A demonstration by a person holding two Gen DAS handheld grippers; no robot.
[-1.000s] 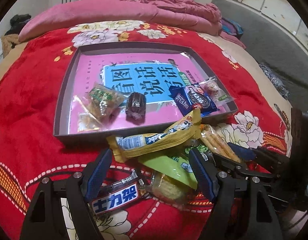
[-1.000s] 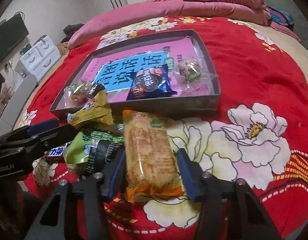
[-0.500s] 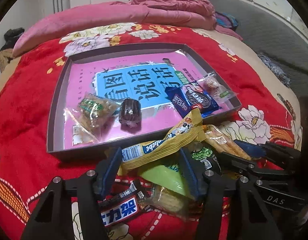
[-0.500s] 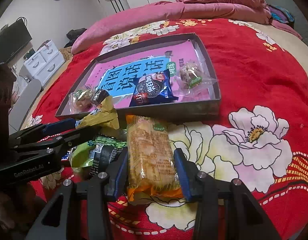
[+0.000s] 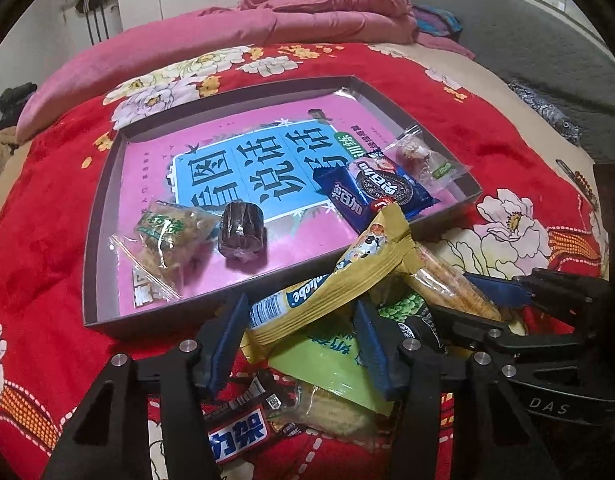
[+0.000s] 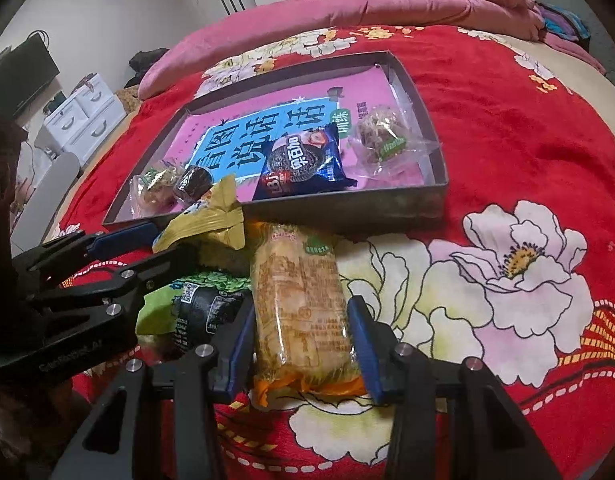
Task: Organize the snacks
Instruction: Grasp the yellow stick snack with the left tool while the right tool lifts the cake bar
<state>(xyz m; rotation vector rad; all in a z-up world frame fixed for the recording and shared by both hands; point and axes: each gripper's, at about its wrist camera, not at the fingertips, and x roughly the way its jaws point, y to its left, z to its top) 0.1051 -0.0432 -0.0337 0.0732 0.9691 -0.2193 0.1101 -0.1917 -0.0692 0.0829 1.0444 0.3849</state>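
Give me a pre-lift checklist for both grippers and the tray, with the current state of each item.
1. Right gripper pads pressing on the clear-wrapped biscuit pack: ok.
2. Left gripper around the yellow wafer pack, jaws closing: pads' contact cannot tell.
3. Wafer pack free of the green packet beneath it: cannot tell.
4. Bare floor in the tray for both packs: ok.
5. Grippers clear of each other: cannot tell, they are close.

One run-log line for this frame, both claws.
left claw closing, yellow packet between jaws | right claw shut on biscuit pack | both outside tray | four snacks in tray
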